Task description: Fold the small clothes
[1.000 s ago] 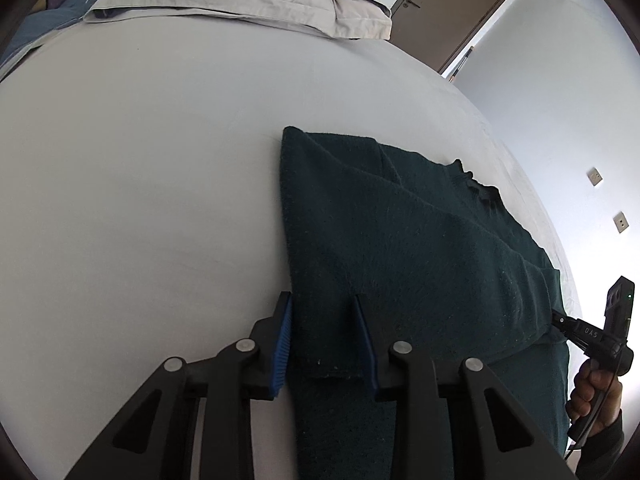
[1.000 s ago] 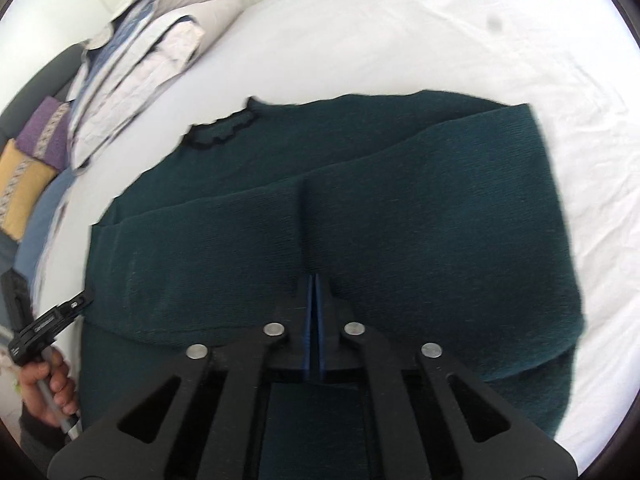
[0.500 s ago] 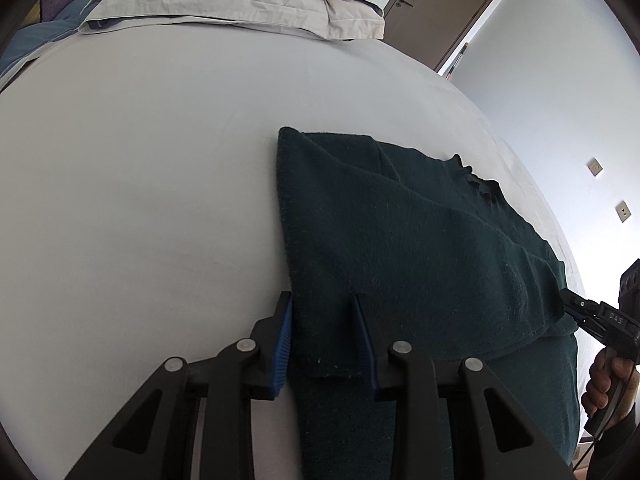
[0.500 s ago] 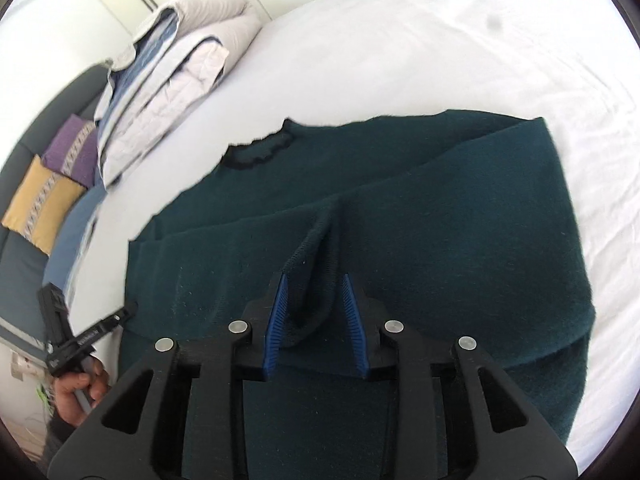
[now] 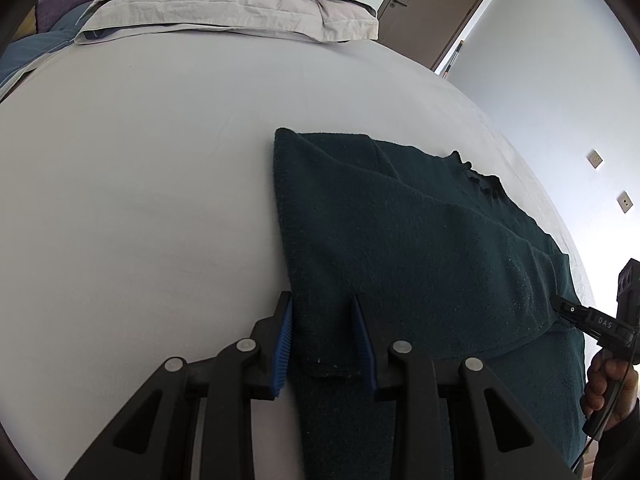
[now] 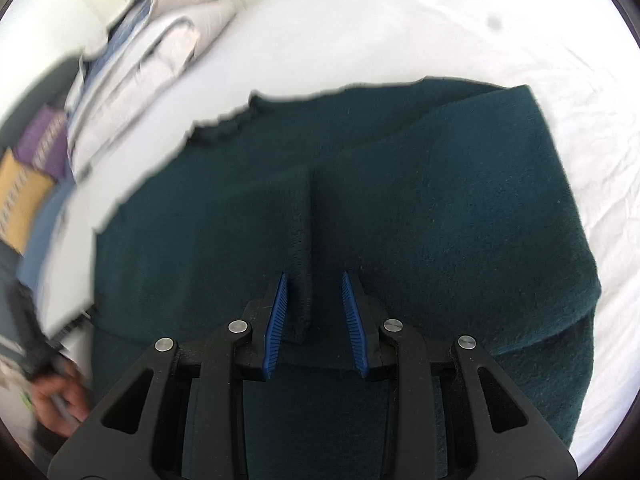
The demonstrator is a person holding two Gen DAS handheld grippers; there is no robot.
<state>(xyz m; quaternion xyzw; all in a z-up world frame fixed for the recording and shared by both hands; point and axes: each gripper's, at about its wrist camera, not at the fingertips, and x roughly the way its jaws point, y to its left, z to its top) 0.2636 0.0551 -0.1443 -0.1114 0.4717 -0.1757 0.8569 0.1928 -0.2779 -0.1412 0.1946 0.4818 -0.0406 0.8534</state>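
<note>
A dark green knit sweater (image 5: 420, 240) lies flat on the white bed, both sleeves folded in over the body; its collar (image 5: 482, 178) points to the far right. My left gripper (image 5: 322, 320) is open, its jaws straddling the sweater's left folded edge near a sleeve cuff. In the right wrist view the sweater (image 6: 440, 208) fills the middle. My right gripper (image 6: 313, 300) is open over the sleeve cuff (image 6: 300, 312), which lies loose between the blue pads. The right gripper (image 5: 592, 320) also shows at the right edge of the left wrist view.
The white bedsheet (image 5: 140, 200) spreads left of the sweater. Folded grey bedding (image 5: 224, 4) lies at the bed's head, also in the right wrist view (image 6: 152, 64). Purple and yellow cushions (image 6: 28, 176) sit at the left. A brown door (image 5: 436, 4) stands behind.
My right gripper was shut on the sleeve cuff, then opened and let it drop onto the sweater. My left gripper stayed open in place.
</note>
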